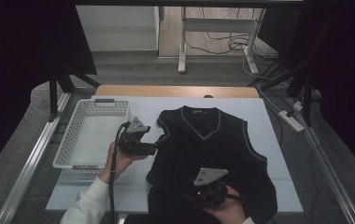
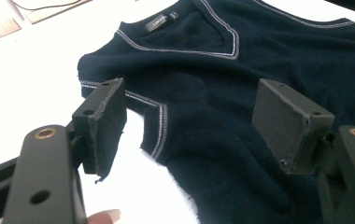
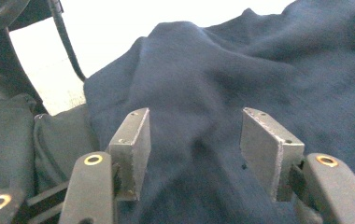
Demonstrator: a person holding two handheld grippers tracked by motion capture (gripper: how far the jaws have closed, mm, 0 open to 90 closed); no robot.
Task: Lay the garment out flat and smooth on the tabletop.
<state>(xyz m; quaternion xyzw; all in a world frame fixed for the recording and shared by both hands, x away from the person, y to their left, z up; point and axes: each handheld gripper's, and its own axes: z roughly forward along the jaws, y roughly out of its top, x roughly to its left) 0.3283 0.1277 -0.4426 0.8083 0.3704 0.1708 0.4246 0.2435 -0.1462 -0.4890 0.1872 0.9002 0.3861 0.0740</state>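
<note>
At the far left a white perforated basket (image 1: 80, 140) sits on the counter (image 1: 269, 140). Just right of it, the left hand-held gripper (image 1: 156, 142) hovers at the armhole edge of the navy V-neck sweater vest (image 1: 213, 154), jaws spread with no cloth between them. The vest lies flat, its left side bunched. The right hand-held gripper (image 1: 199, 196) rests low over the hem, jaws spread above the knit. For a neat fold, I would pinch the trimmed armhole edge and the hem corner together, then draw both across evenly.
</note>
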